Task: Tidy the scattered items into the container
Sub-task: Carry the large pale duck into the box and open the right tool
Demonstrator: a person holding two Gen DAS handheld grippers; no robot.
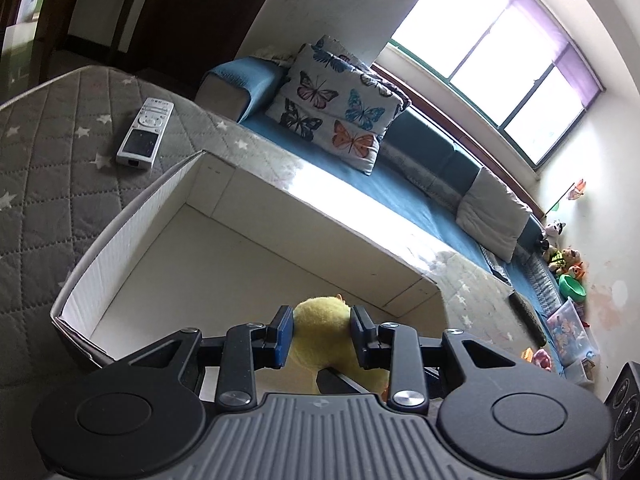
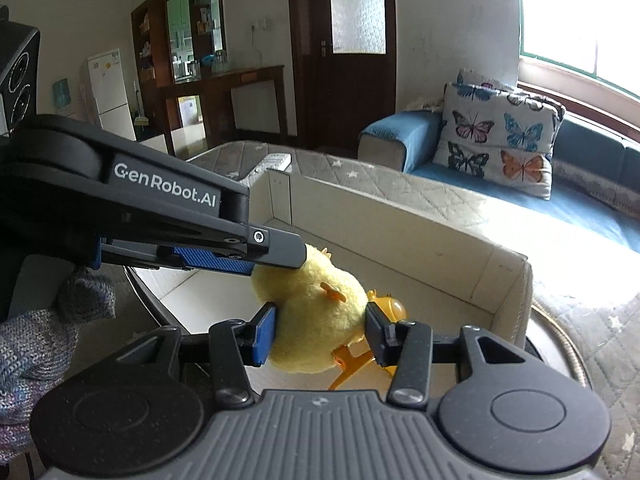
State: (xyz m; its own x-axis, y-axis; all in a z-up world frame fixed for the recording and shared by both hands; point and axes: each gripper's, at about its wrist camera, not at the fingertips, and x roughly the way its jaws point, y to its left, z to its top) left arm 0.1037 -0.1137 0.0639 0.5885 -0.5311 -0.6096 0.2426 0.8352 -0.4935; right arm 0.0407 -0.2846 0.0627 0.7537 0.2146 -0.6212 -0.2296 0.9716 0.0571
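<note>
A yellow plush duck (image 1: pixel 322 322) with orange feet is held over the near end of a white cardboard box (image 1: pixel 132 216) on a grey star-quilted table. My left gripper (image 1: pixel 322 330) is shut on the duck's head. My right gripper (image 2: pixel 320 330) is shut on the duck's body (image 2: pixel 316 316); its orange feet (image 2: pixel 352 364) hang below. The left gripper (image 2: pixel 256 264) reaches in from the left in the right wrist view. The box (image 2: pixel 400 236) looks empty inside. A silver remote (image 1: pixel 144 132) lies on the table beyond the box.
A blue sofa (image 1: pixel 360 184) with a butterfly cushion (image 1: pixel 336 108) runs behind the table. Toys and a green bowl (image 1: pixel 572 286) sit at the sofa's far end. A speaker (image 1: pixel 624 412) stands at the right edge. Dark wooden shelves and a door (image 2: pixel 344 60) are at the back.
</note>
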